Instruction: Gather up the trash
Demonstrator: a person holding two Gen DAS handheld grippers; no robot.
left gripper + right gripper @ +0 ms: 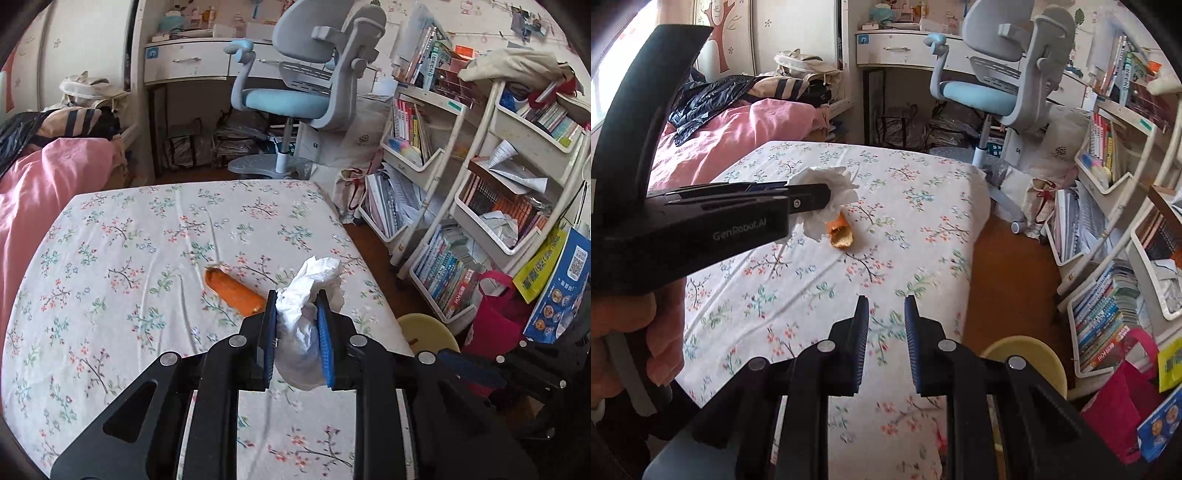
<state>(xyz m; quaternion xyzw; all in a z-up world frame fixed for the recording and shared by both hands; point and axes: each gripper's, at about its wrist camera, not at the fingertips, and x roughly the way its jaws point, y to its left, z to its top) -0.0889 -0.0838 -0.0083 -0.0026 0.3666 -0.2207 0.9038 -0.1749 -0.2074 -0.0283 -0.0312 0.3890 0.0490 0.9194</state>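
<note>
My left gripper (296,301) is shut on a crumpled white tissue (308,295) and holds it above the floral bed sheet (110,258). An orange snack wrapper (232,290) lies on the sheet just left of and beyond the tissue. In the right wrist view the left gripper (827,197) reaches in from the left with the tissue (833,205) above the orange wrapper (840,234). My right gripper (886,308) is open and empty, over the near part of the sheet (905,221).
A pale yellow round bin or stool (428,332) (1027,354) stands beside the bed's right edge. Bookshelves (480,221) and a red bag (495,317) crowd the right. A blue-grey desk chair (303,92) stands beyond the bed. Pink bedding (44,177) lies at left.
</note>
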